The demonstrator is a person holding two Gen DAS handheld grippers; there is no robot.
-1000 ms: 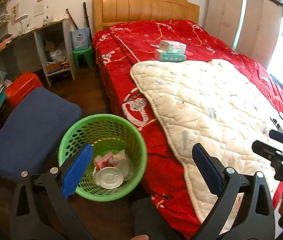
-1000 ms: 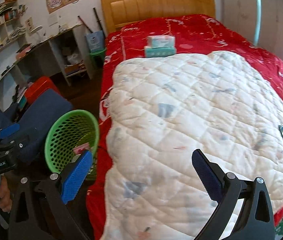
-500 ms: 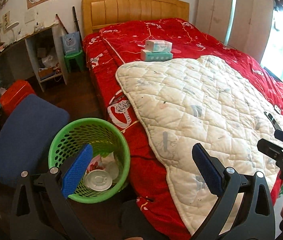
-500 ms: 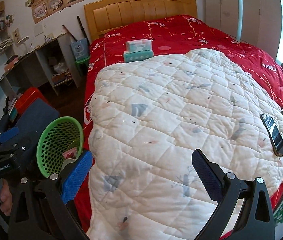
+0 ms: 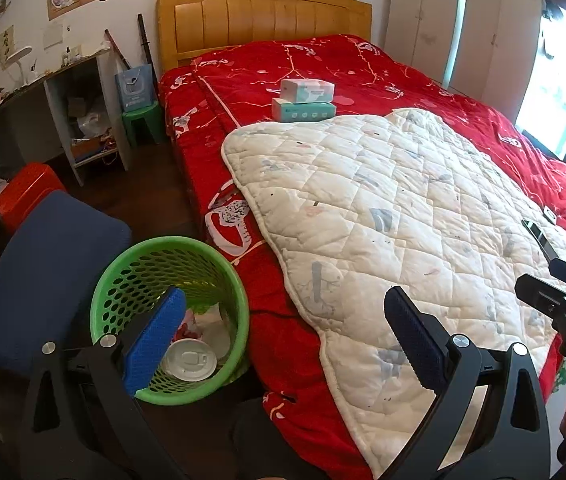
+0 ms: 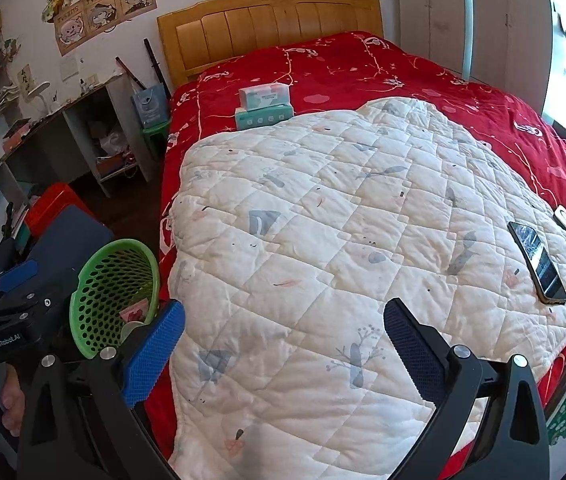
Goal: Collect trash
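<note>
The green basket (image 5: pixel 169 316) stands on the floor at the near left, just beside the red bed (image 5: pixel 363 72), and already holds trash: a white lid (image 5: pixel 190 360) and crumpled wrappers. Over the last second both views have swung from the basket toward the bed, so the basket now sits lower and further left in each. The left gripper (image 5: pixel 283 340) and right gripper (image 6: pixel 283 344) both have their jaws wide apart and hold nothing. That suggests a drop is done and the search for more trash has begun. On the white quilt (image 6: pixel 343 240) lies a phone (image 6: pixel 539 260); two tissue boxes (image 6: pixel 263 106) sit far up the bed.
</note>
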